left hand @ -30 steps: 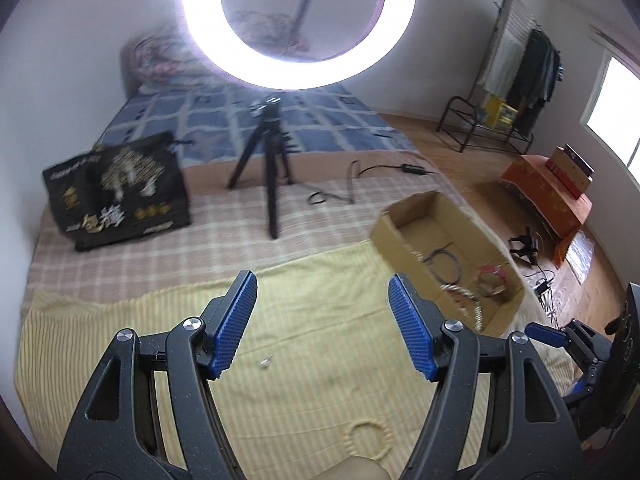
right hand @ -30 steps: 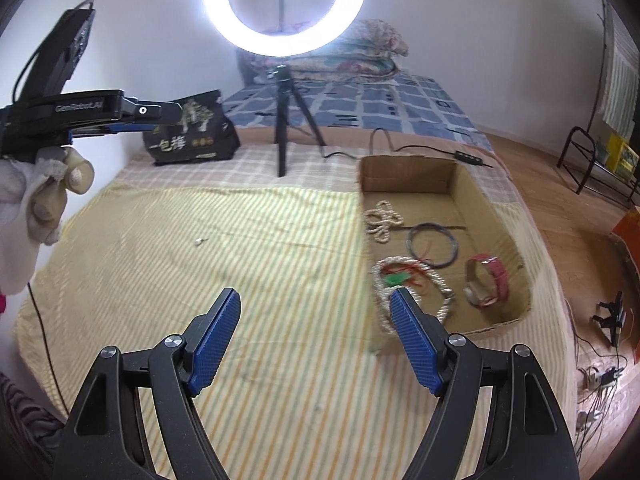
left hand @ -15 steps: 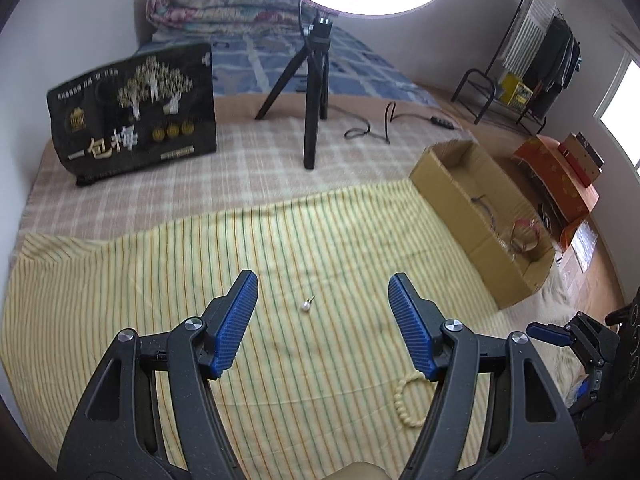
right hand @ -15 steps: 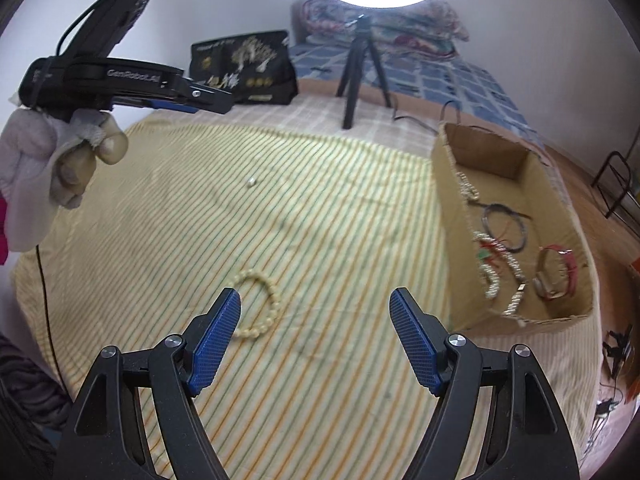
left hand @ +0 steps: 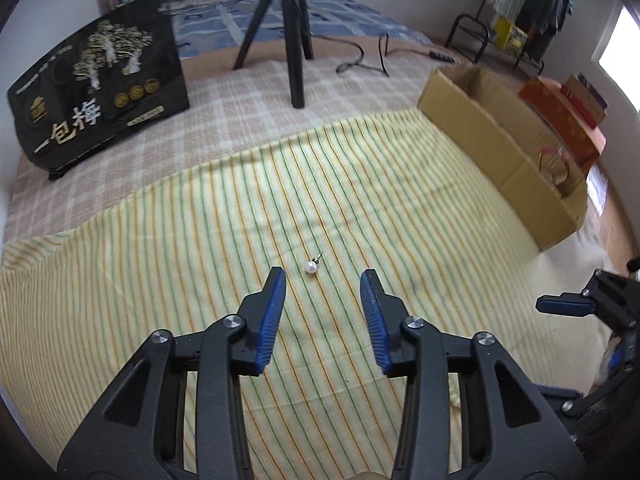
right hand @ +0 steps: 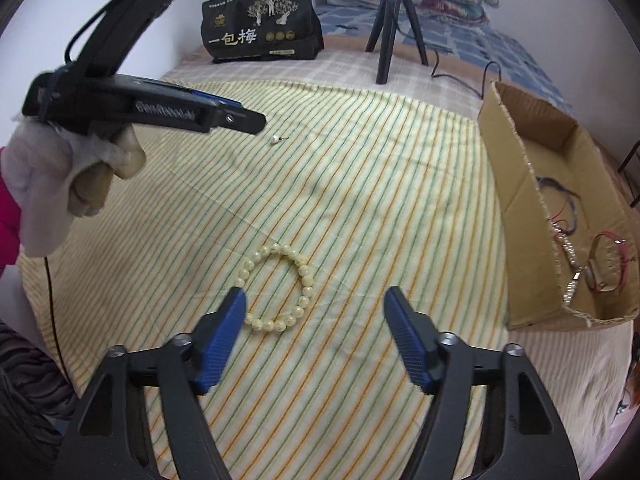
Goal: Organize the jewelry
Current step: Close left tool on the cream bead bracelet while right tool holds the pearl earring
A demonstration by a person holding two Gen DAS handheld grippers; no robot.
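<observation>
A small pearl earring [left hand: 311,267] lies on the yellow striped cloth [left hand: 200,240], just ahead of my left gripper [left hand: 323,274], which is open and empty above it. The earring also shows in the right wrist view [right hand: 275,139], close to the left gripper's tip [right hand: 244,118]. A cream beaded bracelet [right hand: 276,288] lies on the cloth between and just ahead of the fingers of my right gripper [right hand: 314,296], which is open and empty. A cardboard box [right hand: 516,184] at the right holds several bracelets and necklaces [right hand: 576,256].
A black printed bag [left hand: 96,80] stands at the back left. A black tripod [left hand: 288,32] and a cable [left hand: 368,56] are behind the cloth. The right gripper [left hand: 580,304] shows at the left wrist view's right edge. An orange box [left hand: 560,116] lies beyond the cardboard box [left hand: 500,136].
Both grippers have tilted down and dropped toward the cloth. The left has closed in on the pearl earring and its jaws are narrower. The right has come up to the beaded bracelet.
</observation>
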